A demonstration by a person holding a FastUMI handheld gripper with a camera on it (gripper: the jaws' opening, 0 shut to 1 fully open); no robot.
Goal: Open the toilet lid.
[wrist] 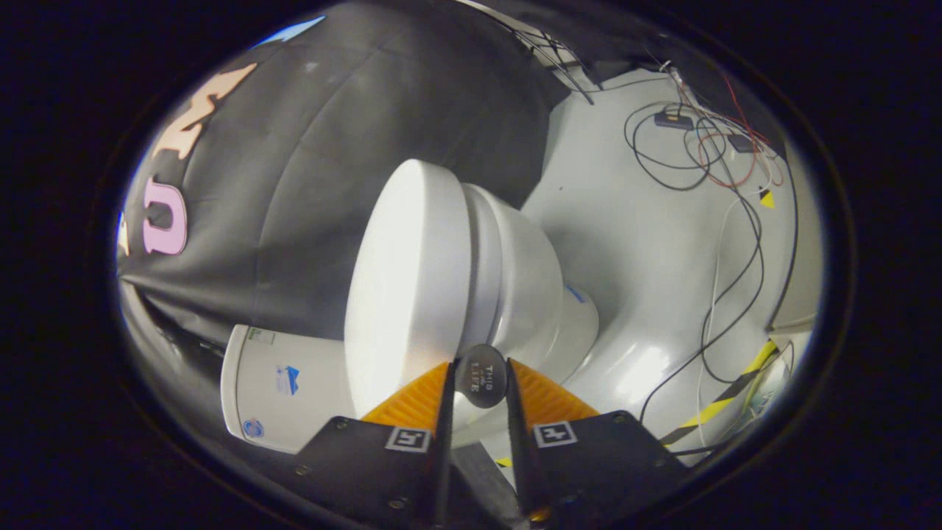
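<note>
Gripper (480, 383) nearly closed on small dark round tab at front edge of glossy white plastic toilet lid (408, 272); rigid, light, slippery, hinged.

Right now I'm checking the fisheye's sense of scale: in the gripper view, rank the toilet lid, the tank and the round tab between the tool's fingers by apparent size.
1. Toilet lid
2. Tank, partly hidden, so unsure
3. Round tab, gripped by the tool

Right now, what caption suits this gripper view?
Fingers pinching a dark round tab at the toilet lid edge.
</note>
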